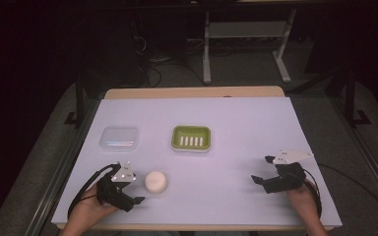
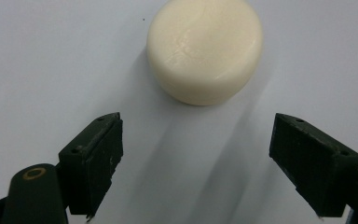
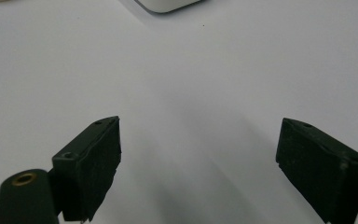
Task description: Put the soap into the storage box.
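Black tools [image 1: 128, 189], grey plates, black trailing cables

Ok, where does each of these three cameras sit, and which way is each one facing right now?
High view: fixed above the person's side, looking forward and down on the white-covered table; both hands, left gripper and right gripper.
Left gripper view: rides the left gripper, facing the round cream soap bar between its open jaws.
Right gripper view: rides the right gripper, facing bare table.
Shared: the soap bar appears in the high and left gripper views.
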A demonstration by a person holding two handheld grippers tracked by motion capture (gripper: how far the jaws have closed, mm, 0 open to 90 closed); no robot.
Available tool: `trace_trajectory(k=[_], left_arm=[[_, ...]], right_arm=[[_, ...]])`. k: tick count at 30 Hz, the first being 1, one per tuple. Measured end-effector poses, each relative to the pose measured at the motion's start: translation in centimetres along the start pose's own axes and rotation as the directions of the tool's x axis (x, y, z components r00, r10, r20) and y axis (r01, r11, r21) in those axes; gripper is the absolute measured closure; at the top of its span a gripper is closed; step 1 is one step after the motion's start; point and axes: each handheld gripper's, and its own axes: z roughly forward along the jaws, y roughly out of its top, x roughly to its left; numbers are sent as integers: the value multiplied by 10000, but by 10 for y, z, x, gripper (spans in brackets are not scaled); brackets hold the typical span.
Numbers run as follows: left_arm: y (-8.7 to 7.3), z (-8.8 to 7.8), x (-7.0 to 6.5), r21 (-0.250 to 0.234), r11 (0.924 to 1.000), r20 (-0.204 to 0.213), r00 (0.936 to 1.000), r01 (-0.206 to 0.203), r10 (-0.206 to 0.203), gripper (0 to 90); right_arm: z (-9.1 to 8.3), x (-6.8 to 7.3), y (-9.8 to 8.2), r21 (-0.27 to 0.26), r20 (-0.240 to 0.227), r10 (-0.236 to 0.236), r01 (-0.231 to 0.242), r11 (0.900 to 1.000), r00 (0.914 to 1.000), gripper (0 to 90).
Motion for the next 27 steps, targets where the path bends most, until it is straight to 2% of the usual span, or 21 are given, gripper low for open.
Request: trace_trajectory(k=[13, 27], left_arm=[[10, 3, 1, 195, 9998, 99, 10000, -4, 2, 172], [28, 7, -2, 386, 9984, 154, 9991, -411, 406, 172]], right_arm=[[0, 1, 1, -2, -58, -50, 50, 10000, 10000, 132], [1, 2, 2, 19, -92, -128, 128, 9999, 9999, 132]])
